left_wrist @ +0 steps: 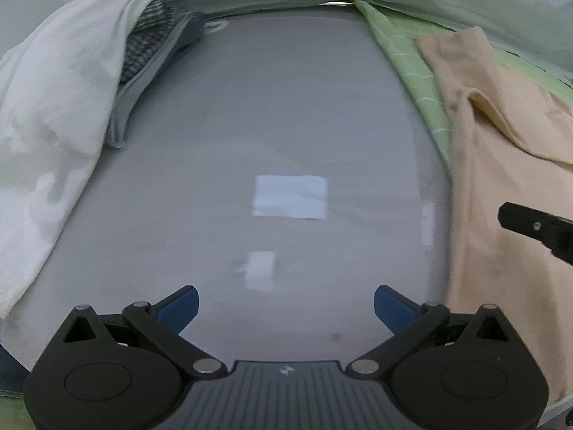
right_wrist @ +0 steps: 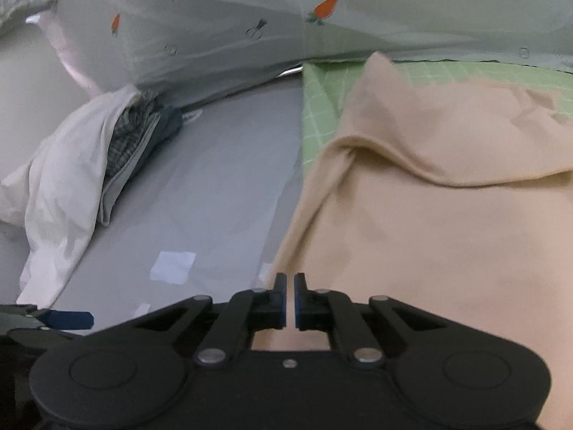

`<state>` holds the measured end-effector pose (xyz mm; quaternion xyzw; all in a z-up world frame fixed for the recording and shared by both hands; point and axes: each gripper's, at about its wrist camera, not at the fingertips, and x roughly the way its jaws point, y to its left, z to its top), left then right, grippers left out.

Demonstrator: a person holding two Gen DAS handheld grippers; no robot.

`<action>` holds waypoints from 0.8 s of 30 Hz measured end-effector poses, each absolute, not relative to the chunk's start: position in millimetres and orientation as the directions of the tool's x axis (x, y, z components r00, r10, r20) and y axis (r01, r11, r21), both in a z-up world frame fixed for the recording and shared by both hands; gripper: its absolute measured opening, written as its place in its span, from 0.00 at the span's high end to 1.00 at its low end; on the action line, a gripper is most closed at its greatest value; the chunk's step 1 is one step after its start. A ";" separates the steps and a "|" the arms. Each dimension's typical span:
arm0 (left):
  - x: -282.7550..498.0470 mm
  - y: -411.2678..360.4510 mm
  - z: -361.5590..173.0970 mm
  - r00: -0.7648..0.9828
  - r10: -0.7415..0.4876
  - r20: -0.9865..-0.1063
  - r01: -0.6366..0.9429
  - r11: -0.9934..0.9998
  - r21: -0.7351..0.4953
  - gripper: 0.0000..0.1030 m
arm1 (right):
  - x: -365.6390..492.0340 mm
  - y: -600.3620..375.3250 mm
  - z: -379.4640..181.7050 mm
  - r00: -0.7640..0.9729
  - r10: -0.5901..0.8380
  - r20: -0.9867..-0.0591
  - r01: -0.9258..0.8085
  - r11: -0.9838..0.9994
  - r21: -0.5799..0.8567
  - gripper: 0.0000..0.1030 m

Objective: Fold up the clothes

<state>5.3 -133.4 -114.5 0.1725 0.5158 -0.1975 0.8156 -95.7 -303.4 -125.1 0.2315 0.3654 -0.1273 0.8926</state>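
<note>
A beige garment lies spread on the right over a green checked cloth, with a raised fold across its upper part. My right gripper is shut at the garment's left edge, and beige fabric shows under its fingers. In the left wrist view the beige garment runs down the right side, and a black finger of the right gripper hovers over it. My left gripper stands wide open above the bare grey table, holding nothing. Its blue pad shows at the lower left of the right wrist view.
A pile of clothes sits at the left: a white cloth, a striped piece and a grey garment. A pale sheet with carrot prints hangs along the back. White square patches mark the table.
</note>
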 end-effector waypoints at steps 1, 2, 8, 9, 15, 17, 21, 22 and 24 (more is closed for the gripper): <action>1.8 -138.7 -113.7 0.388 -0.146 -0.910 0.503 0.861 0.076 0.00 | -100.1 -308.9 -123.9 0.703 -0.059 -0.709 0.402 0.856 0.327 0.97; -1.7 -144.1 -112.8 0.386 -0.148 -0.911 0.505 0.860 0.074 0.00 | -104.6 -314.9 -122.7 0.704 -0.061 -0.708 0.408 0.851 0.332 0.97; -24.6 -169.8 -112.9 0.370 -0.149 -0.917 0.505 0.861 0.064 0.00 | -129.0 -349.6 -122.3 0.673 -0.056 -0.738 0.445 0.828 0.342 0.94; -28.0 -171.4 -112.8 0.369 -0.144 -0.918 0.502 0.862 0.066 0.00 | -130.6 -351.0 -122.5 0.671 -0.054 -0.739 0.440 0.832 0.339 0.93; -36.6 -159.0 -113.2 0.372 -0.102 -0.923 0.476 0.874 0.095 0.00 | -117.3 -334.0 -126.6 0.666 0.004 -0.746 0.357 0.876 0.324 0.60; -31.6 -149.9 -113.0 0.376 -0.095 -0.922 0.469 0.877 0.101 0.00 | -106.5 -321.3 -128.5 0.662 0.030 -0.749 0.323 0.890 0.322 0.61; -19.4 -131.2 -113.1 0.383 -0.086 -0.920 0.459 0.882 0.109 0.00 | -87.9 -292.9 -132.2 0.645 0.072 -0.761 0.268 0.911 0.314 0.61; -16.3 -126.6 -113.2 0.385 -0.083 -0.919 0.456 0.883 0.111 0.00 | -83.9 -285.8 -133.2 0.637 0.070 -0.768 0.266 0.915 0.304 0.61; -10.2 -117.2 -113.2 0.389 -0.078 -0.918 0.451 0.885 0.115 0.00 | -76.7 -274.2 -137.3 0.618 0.046 -0.785 0.281 0.920 0.275 0.61</action>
